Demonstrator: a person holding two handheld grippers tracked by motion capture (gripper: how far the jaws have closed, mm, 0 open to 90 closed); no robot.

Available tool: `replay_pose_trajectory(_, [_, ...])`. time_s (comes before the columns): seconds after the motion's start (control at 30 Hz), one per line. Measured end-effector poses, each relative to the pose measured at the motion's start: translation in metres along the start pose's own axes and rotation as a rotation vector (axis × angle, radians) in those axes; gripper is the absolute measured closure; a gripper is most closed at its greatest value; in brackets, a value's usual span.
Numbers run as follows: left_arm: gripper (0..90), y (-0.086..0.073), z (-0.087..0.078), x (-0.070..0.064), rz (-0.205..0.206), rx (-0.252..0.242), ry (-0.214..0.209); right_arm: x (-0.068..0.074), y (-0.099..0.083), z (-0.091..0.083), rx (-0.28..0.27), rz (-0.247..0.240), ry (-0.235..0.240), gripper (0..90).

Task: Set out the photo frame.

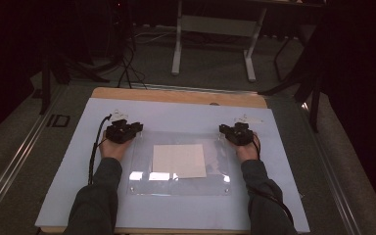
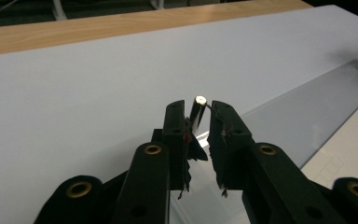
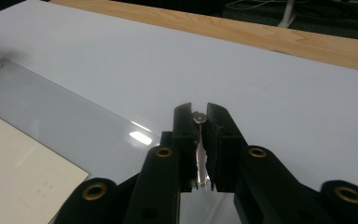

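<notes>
Left claw nipping corner peg; right claw clamped on opposite peg; clear plate inside mat edges.

The table showed a strip of pale, matt wood with visible grain along its far edge, at the top of both gripper views. Over it lay a smooth, matt, pale blue-white sheet, plastic or card, I could not tell which. At the centre of the high view sat a clear, glossy panel that threw bright reflections near its lower edge. Under or on it lay a matt cream paper. The left gripper and right gripper looked like matt black plastic with brass-coloured rivets. Each closed on a shiny metal pin, another pin. The sleeves were dull grey-green cloth.
</notes>
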State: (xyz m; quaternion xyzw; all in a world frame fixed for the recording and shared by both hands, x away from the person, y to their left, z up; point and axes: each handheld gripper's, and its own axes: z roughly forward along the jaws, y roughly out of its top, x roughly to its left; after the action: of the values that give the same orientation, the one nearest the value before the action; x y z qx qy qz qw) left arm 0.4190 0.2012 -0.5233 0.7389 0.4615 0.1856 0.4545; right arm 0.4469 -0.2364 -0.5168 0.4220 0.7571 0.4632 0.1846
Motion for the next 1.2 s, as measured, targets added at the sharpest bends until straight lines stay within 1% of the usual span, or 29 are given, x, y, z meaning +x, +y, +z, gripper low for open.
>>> replay_pose_trajectory(0.07, [82.0,-0.0010,0.0011,0.0017,-0.010,0.000,-0.003,0.0019,-0.0003,-0.0004,-0.002,-0.017,-0.017,84.4])
replay_pose_trajectory(0.13, [82.1,-0.0006,0.0012,0.0015,-0.006,-0.001,-0.002,0.0035,-0.0003,-0.0008,-0.002,-0.028,-0.028,84.7])
replay_pose_trajectory(0.27, [79.7,0.0011,0.0006,0.0021,-0.020,-0.036,-0.023,0.0040,-0.0010,-0.0022,-0.008,-0.031,-0.029,84.8])
replay_pose_trajectory(0.33, [80.9,0.0025,0.0021,0.0013,-0.012,-0.018,-0.016,0.0049,-0.0012,-0.0034,-0.010,-0.032,-0.032,84.8])
replay_pose_trajectory(0.4, [82.1,0.0031,0.0029,0.0006,-0.006,-0.012,-0.011,0.0042,-0.0023,-0.0036,-0.006,-0.029,-0.030,84.8])
replay_pose_trajectory(0.53, [81.9,0.0025,0.0028,0.0001,-0.013,-0.028,-0.010,0.0044,-0.0022,-0.0033,-0.006,-0.030,-0.031,84.7])
replay_pose_trajectory(0.63, [81.3,0.0015,0.0029,0.0004,-0.028,-0.046,-0.015,0.0036,-0.0025,-0.0033,-0.009,-0.028,-0.026,84.6])
replay_pose_trajectory(0.77, [82.7,0.0017,0.0031,-0.0008,-0.013,-0.041,-0.002,0.0030,-0.0027,-0.0031,-0.009,-0.022,-0.023,84.6])
replay_pose_trajectory(0.83, [83.2,0.0017,0.0031,-0.0010,-0.013,-0.041,0.001,0.0031,-0.0026,-0.0031,-0.009,-0.021,-0.023,84.6])
replay_pose_trajectory(0.87, [83.2,0.0013,0.0031,-0.0009,-0.017,-0.044,0.001,0.0029,-0.0026,-0.0030,-0.009,-0.019,-0.023,84.6])
replay_pose_trajectory(0.97, [82.9,0.0007,0.0031,0.0014,-0.051,-0.048,-0.014,0.0028,-0.0024,-0.0029,-0.006,-0.006,-0.020,84.6])
replay_pose_trajectory(1.07, [82.9,0.0010,0.0035,0.0015,-0.054,-0.046,-0.014,0.0027,-0.0021,-0.0030,-0.003,-0.006,-0.021,84.6])
replay_pose_trajectory(1.1, [83.0,0.0016,0.0039,0.0017,-0.059,-0.042,-0.013,0.0018,-0.0012,-0.0027,0.003,0.004,-0.015,84.6])
replay_pose_trajectory(1.17, [83.0,0.0019,0.0041,0.0022,-0.063,-0.039,-0.015,0.0017,-0.0008,-0.0025,0.006,0.009,-0.014,84.5])
replay_pose_trajectory(1.2, [82.8,0.0024,0.0045,0.0039,-0.078,-0.036,-0.025,0.0009,0.0009,-0.0022,0.020,0.020,-0.010,84.5])
